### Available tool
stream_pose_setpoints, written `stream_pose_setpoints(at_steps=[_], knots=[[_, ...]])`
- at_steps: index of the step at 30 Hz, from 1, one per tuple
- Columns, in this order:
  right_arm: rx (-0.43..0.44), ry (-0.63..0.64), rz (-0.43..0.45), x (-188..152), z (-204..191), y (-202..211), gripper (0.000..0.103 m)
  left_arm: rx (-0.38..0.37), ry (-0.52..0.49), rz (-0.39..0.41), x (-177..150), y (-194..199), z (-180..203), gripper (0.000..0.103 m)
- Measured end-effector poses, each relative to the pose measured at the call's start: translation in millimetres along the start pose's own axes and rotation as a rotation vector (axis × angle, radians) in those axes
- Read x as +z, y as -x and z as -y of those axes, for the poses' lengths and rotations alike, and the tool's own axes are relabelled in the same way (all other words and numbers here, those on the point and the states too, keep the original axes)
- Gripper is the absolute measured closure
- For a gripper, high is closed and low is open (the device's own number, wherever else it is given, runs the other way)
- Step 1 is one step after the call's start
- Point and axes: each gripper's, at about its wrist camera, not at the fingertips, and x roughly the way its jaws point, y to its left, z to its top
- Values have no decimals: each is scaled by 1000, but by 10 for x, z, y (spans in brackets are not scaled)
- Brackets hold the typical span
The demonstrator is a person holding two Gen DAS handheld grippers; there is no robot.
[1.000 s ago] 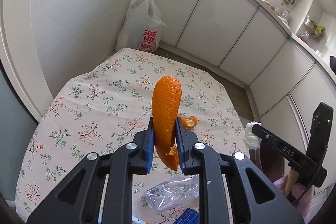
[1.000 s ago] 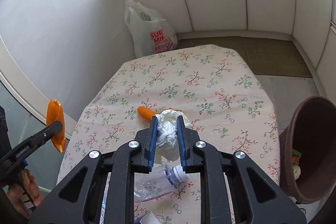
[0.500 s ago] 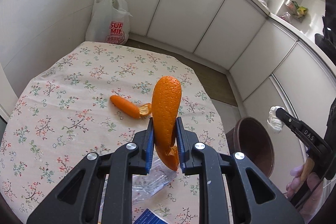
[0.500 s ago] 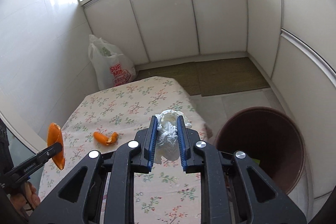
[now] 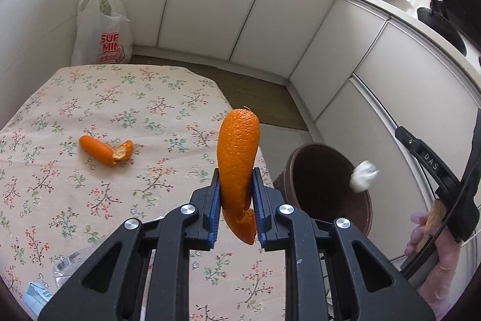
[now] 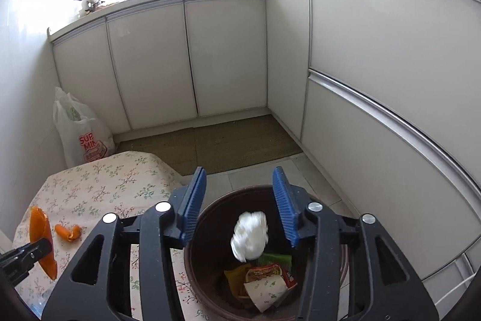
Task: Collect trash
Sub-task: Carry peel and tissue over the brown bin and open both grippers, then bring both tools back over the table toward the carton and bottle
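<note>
My left gripper [image 5: 235, 197] is shut on a long orange peel [image 5: 238, 158] that stands upright between its blue pads, above the table's right edge. A second orange peel [image 5: 105, 150] lies on the floral tablecloth [image 5: 120, 116]. My right gripper [image 6: 239, 202] hangs over the brown trash bin [image 6: 210, 254] with its jaws opening. The white crumpled tissue [image 6: 249, 235] is loose in the air between and below them, touching neither pad. In the left wrist view the tissue [image 5: 363, 176] falls above the bin [image 5: 318, 170]. The held peel [image 6: 40, 239] shows at the left of the right wrist view.
Wrappers [image 6: 264, 279] lie in the bin's bottom. A white plastic bag [image 5: 100, 29] stands on the floor in the far corner. White cabinets [image 6: 225, 56] surround a woven floor mat [image 6: 210, 143]. A crushed clear bottle [image 5: 69, 263] and a blue carton [image 5: 36, 295] lie at the table's near edge.
Both grippers swung right, from over the table toward the bin. The right gripper's jaws spread and let go of the tissue, which now drops toward the bin. The left still grips its peel.
</note>
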Motion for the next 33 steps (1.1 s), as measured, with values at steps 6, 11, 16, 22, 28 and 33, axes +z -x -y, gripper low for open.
stream_pose_setpoints(at_steps=[6,11,16,22,28,33], knots=[[-126,-82,117,100,325,196,6,-68,-42,-24,2,-294,476,83],[-259,-132,190,149,607,320,7,-137,-81,-41,43,-533,974,82],[-313,-186,149,120,925,259,7,-172,-119,-42,85,-677,1353,80],[-319,-236,143,85,1119,268,7,-196,-100,-59,146,-830,1555,54],[-314,-244,140,78,1148,291,7,-182,-125,-61,108,-819,1627,49],[-307,-245,183,92,1089,391,7,-160,-119,-62,74,-739,1537,39]])
